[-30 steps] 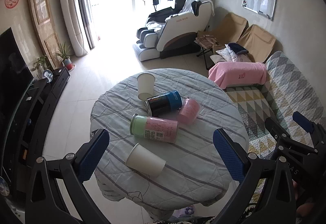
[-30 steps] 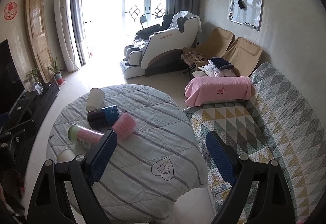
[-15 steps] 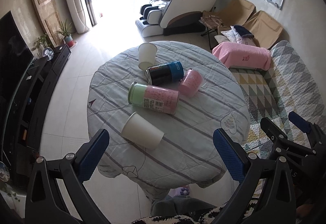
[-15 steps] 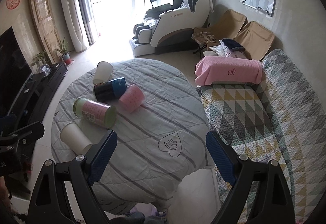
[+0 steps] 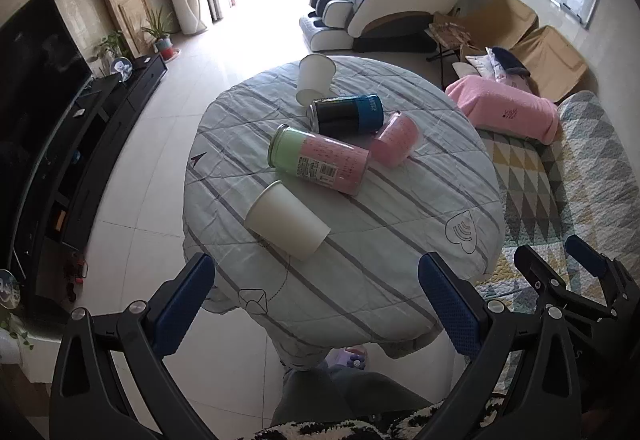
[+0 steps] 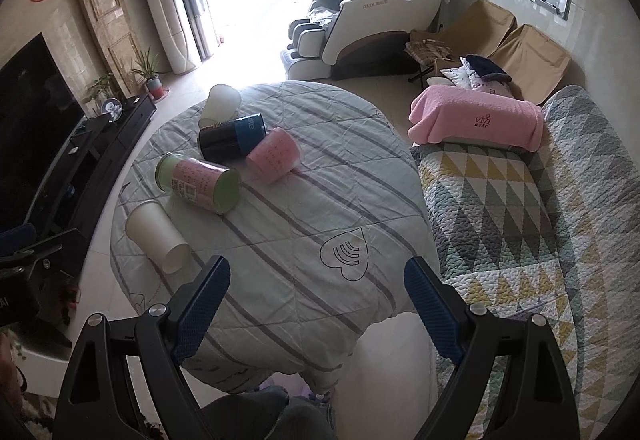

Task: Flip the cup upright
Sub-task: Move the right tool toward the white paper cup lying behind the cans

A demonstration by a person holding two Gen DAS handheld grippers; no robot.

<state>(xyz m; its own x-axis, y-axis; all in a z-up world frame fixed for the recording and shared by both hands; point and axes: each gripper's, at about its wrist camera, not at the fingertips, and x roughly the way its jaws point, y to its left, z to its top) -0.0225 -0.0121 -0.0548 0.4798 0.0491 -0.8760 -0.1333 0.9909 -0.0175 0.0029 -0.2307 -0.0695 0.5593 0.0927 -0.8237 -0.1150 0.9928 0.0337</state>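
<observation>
Several cups and cans lie on their sides on a round table (image 5: 400, 280) with a striped cloth. A white paper cup (image 5: 286, 222) lies nearest, also in the right wrist view (image 6: 156, 238). Behind it lie a pink-and-green can (image 5: 320, 164), a black-and-blue can (image 5: 348, 114), a pink cup (image 5: 394, 138) and a second white paper cup (image 5: 314, 78). My left gripper (image 5: 316, 300) is open and empty, high above the table's near edge. My right gripper (image 6: 316, 304) is open and empty, above the near right edge.
A sofa with a patterned quilt (image 6: 520, 220) and a pink cushion (image 6: 476, 120) stands right of the table. A black TV stand (image 5: 80, 160) runs along the left. A massage chair (image 5: 384, 8) stands behind. A person's legs (image 5: 340, 400) show below.
Both grippers have risen and tilted down, so the table sits more central and closer below. The cups and cans have not moved. Both grippers stay open.
</observation>
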